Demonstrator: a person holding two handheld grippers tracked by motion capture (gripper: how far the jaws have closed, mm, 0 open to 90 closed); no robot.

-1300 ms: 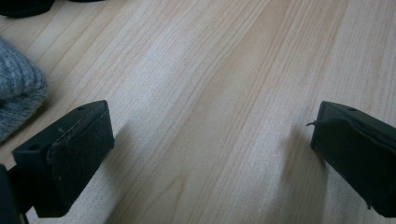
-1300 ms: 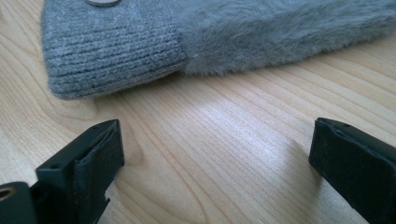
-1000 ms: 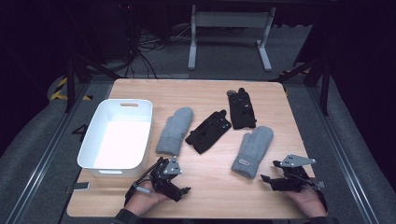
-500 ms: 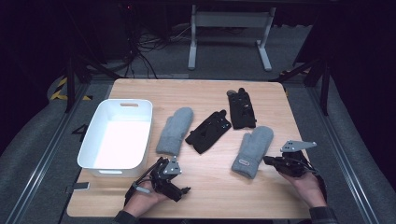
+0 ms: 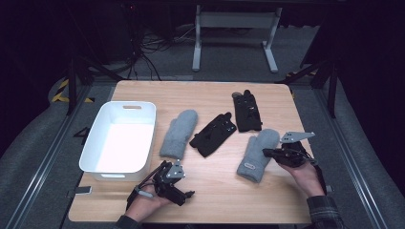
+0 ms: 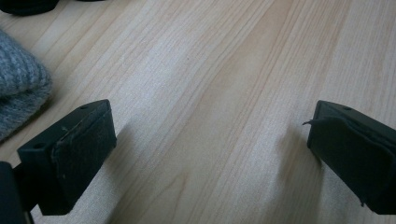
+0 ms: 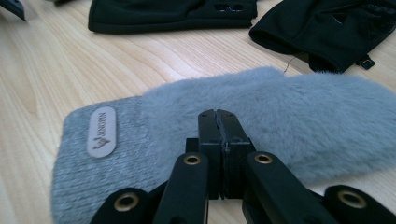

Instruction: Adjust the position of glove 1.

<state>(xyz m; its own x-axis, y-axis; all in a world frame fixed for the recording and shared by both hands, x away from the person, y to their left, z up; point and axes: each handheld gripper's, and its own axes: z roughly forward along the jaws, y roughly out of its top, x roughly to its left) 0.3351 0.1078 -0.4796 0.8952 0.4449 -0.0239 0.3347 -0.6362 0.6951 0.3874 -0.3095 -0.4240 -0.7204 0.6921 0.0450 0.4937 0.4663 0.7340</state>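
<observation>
Two grey mittens lie on the wooden table (image 5: 210,200): one (image 5: 179,132) beside the bin, the other (image 5: 258,152) at the right with a label patch on its cuff. Two black gloves lie between and behind them (image 5: 213,133) (image 5: 247,110). My right gripper (image 5: 265,152) is shut, its tips at the right mitten's edge. In the right gripper view its jaws (image 7: 219,119) meet over the furry mitten (image 7: 289,107); no fabric shows between them. My left gripper (image 5: 184,188) rests open near the front edge, with bare wood between its jaws (image 6: 210,154) and the left mitten (image 6: 18,88) to one side.
A white plastic bin (image 5: 95,143) stands at the table's left, just behind my left gripper. In the right gripper view the black gloves (image 7: 173,14) (image 7: 336,28) lie beyond the mitten. Dark floor, cables and a desk frame lie past the far edge.
My right hand has moved up and left from the table's front right corner to the right mitten's edge. The left hand and all the gloves have stayed put.
</observation>
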